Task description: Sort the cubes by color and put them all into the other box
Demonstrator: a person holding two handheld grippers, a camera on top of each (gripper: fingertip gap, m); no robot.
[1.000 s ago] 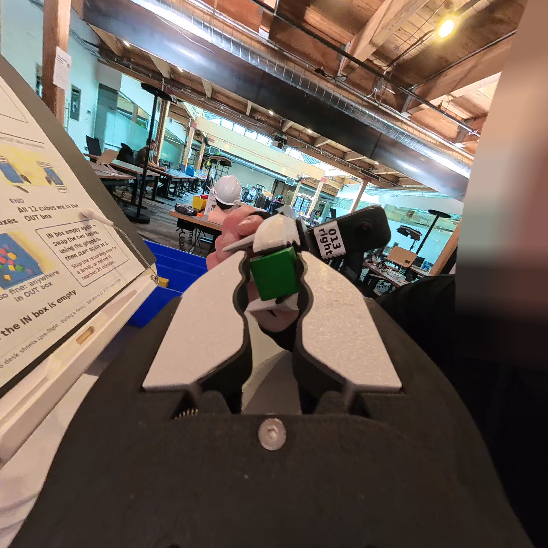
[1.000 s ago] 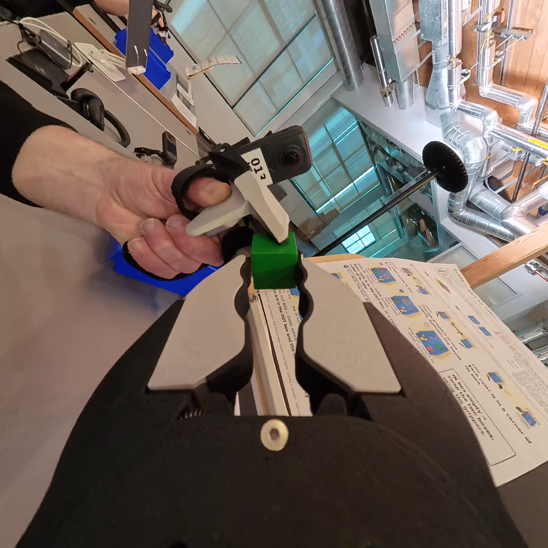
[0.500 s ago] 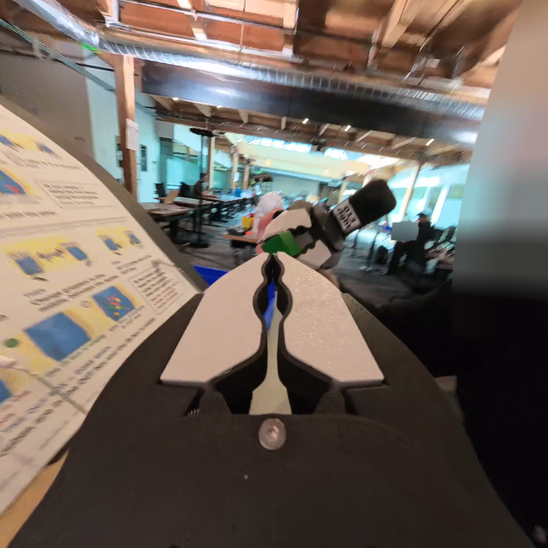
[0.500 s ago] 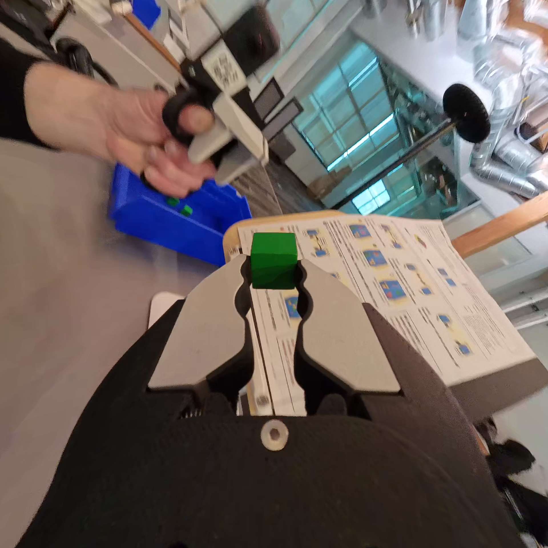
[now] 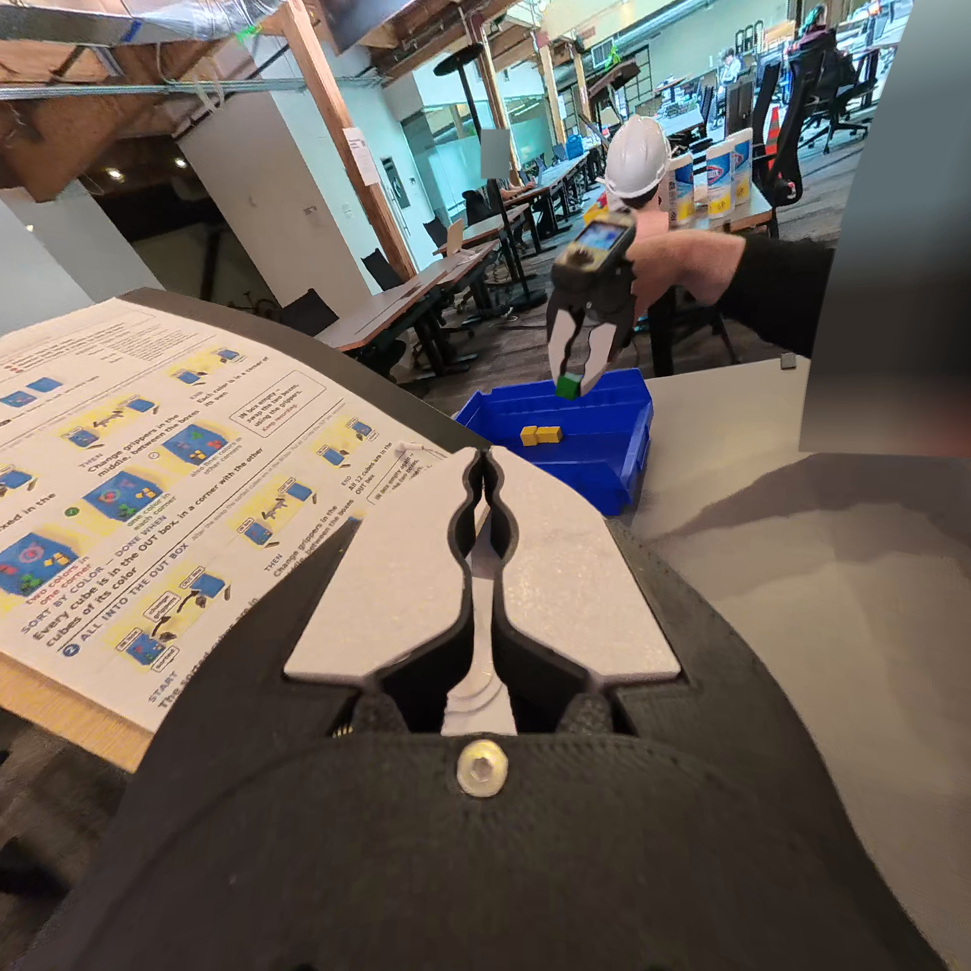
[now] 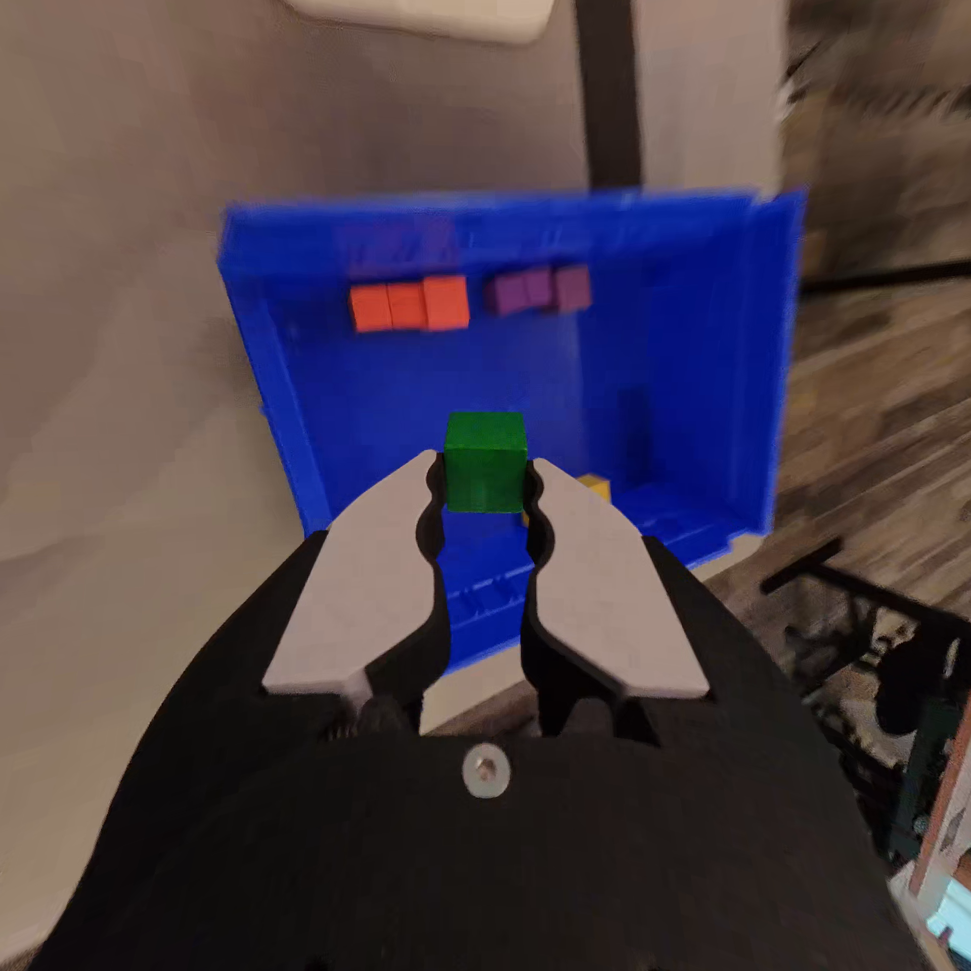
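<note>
Right wrist view showed the right hand-held gripper (image 6: 483, 462) clamping the green cube (image 6: 484, 462) above the blue box (image 6: 273, 336), best lowered into a free corner away from the orange cubes (image 6: 410, 305), purple cubes (image 6: 536, 289) and yellow cubes (image 6: 594, 486) before opening, while the left hand-held gripper (image 5: 484, 460) sat closed and empty.

The right tongs (image 6: 484, 467) have pale grey fingers on a black body and pinch a green cube (image 6: 484, 462). Beyond their tips the box (image 6: 709, 368) is bright blue, with three orange cubes (image 6: 409, 305) and three purple cubes (image 6: 537, 289) at its far wall and yellow cubes (image 5: 540, 435) just beside the tips. The surface (image 6: 131, 315) is plain grey.
</note>
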